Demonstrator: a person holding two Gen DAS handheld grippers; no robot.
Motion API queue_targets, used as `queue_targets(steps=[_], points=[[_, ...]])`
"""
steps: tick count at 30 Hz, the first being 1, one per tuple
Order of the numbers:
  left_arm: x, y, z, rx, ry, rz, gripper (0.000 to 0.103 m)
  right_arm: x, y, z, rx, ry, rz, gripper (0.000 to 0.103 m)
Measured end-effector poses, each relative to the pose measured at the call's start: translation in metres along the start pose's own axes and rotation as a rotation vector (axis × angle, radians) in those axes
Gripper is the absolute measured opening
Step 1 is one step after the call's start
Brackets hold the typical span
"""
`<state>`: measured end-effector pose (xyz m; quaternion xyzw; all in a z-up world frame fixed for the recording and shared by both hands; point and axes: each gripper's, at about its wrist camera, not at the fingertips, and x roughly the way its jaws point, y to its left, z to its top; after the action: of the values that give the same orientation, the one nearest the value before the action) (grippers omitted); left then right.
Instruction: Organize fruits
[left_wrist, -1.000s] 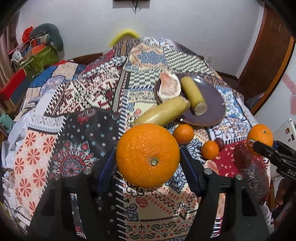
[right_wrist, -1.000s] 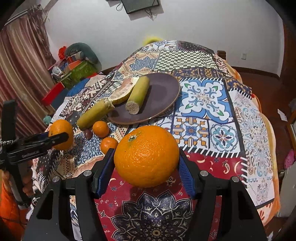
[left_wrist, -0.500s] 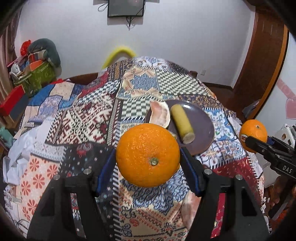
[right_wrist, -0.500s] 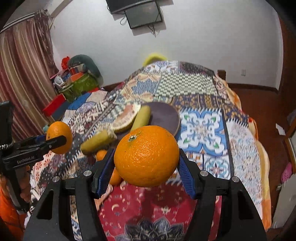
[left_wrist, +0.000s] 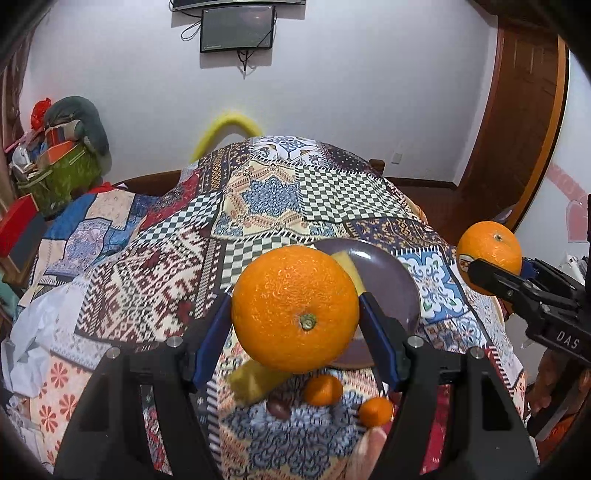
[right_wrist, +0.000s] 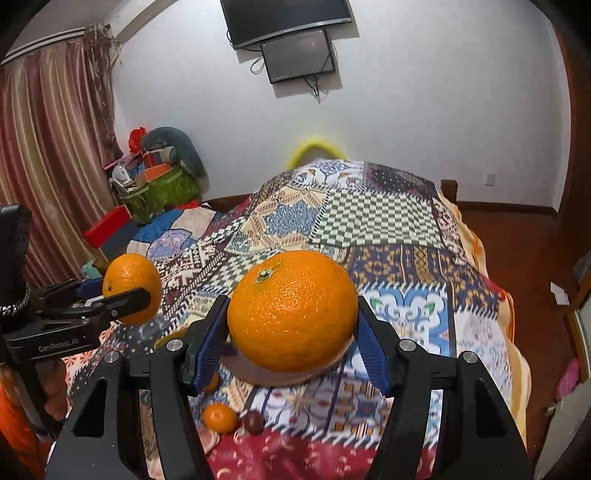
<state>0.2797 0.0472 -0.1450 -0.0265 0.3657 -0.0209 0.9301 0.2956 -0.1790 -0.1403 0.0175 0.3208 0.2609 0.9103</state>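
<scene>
1. Left gripper (left_wrist: 295, 317) is clamping a big orange (left_wrist: 295, 308) mid-span, carrying it above the quilt (left_wrist: 266, 195); right gripper (right_wrist: 291, 317) is gripping its own orange (right_wrist: 291, 310) likewise, at 3 o'clock of the left.
2. Both are pinching smooth round fruit on its flanks only, so a jolt or tilt could be rolling one out.
3. Plate (left_wrist: 395, 273) is waiting underneath, at 4 o'clock of the left orange, partly taken by a yellow piece (left_wrist: 351, 269).
4. Two small oranges (left_wrist: 323, 389) and a dark fruit (left_wrist: 279, 406) are crowding the near edge.
</scene>
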Motion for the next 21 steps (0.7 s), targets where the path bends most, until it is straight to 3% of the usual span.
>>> queue_targets(steps=[21], points=[[0.104, 0.002, 0.041, 0.004, 0.097, -0.037, 0.068, 0.091, -0.021, 0.024, -0.09, 0.114, -0.018, 0.062]])
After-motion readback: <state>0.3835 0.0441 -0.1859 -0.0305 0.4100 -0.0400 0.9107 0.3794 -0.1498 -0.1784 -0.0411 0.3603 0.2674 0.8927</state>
